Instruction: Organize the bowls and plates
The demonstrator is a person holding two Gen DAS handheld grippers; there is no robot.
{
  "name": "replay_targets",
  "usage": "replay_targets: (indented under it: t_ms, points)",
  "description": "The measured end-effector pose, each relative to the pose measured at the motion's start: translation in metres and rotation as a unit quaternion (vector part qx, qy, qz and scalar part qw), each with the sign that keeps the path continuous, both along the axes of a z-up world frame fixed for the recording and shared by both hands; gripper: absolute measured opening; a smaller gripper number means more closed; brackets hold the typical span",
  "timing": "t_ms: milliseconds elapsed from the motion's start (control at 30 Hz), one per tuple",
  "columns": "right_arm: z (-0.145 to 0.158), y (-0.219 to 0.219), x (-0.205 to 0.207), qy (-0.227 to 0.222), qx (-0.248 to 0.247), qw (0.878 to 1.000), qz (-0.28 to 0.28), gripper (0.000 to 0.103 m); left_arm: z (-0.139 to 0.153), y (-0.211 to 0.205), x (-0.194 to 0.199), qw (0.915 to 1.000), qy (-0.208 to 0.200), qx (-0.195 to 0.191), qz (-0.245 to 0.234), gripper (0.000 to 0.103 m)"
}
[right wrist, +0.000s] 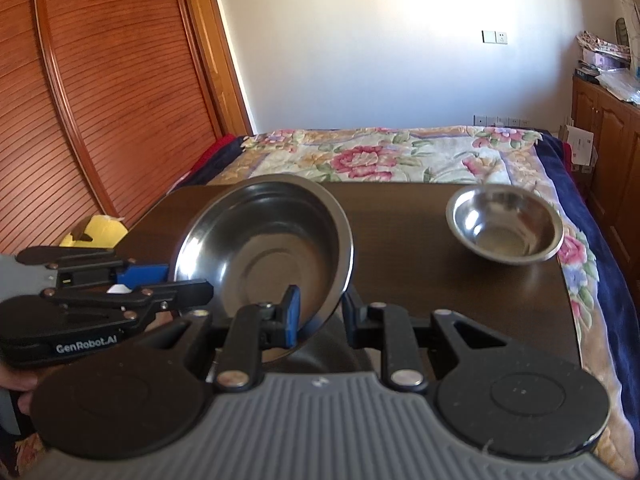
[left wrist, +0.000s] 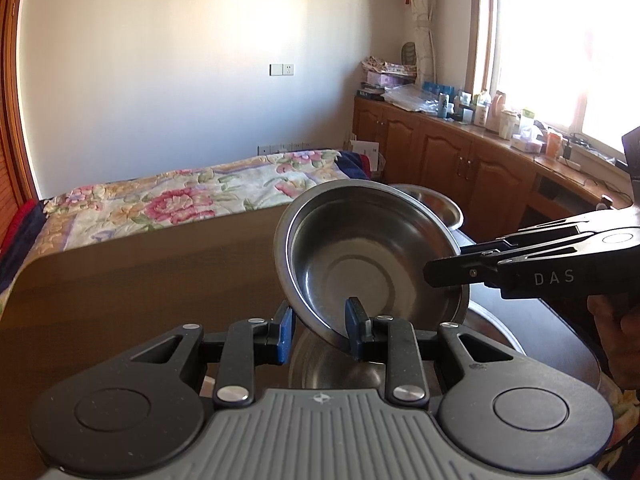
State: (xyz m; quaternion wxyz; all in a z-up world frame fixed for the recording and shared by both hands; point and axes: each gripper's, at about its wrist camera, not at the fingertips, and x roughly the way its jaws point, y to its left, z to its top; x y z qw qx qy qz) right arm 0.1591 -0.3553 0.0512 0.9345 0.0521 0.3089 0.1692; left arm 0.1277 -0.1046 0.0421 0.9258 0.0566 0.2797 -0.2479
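Note:
A shallow steel plate [left wrist: 360, 248] [right wrist: 264, 248] hangs tilted above the dark table [right wrist: 420, 240], its hollow facing me. My left gripper [left wrist: 320, 330] [right wrist: 188, 280] is shut on its rim, one blue pad inside and one outside. My right gripper [right wrist: 320, 312] [left wrist: 444, 260] is shut on the rim at the opposite side. Directly below lies a second steel plate [left wrist: 332, 372], mostly hidden by the gripper bodies. A small steel bowl [right wrist: 504, 228] [left wrist: 436, 204] stands upright at the table's far right.
A bed with a floral blanket [right wrist: 380, 152] lies past the table's far edge. Wooden cabinets [left wrist: 440, 152] with bottles on top run along the right wall. A yellow object [right wrist: 98, 232] sits off the table's left edge. A hand [left wrist: 616, 332] holds the right gripper.

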Motion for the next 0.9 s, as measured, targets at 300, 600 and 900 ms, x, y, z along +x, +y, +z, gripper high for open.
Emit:
replay_targets:
  t_ms: [300,600,900]
  points:
    - [-0.014,-0.003,-0.021,0.008,0.015,1.0,-0.006,0.025,-0.017,-0.001,-0.021,0.9999,0.006,0.008,-0.007,0.03]
    - [-0.03,-0.01,-0.036,-0.002,0.06,0.998,-0.022,0.025,-0.029,-0.004,-0.032,0.9999,0.006,0.01,-0.001,0.03]
    - [-0.037,-0.008,-0.045,-0.026,0.049,0.998,-0.036,0.019,-0.036,-0.006,-0.033,0.9998,0.007,0.016,-0.005,0.031]
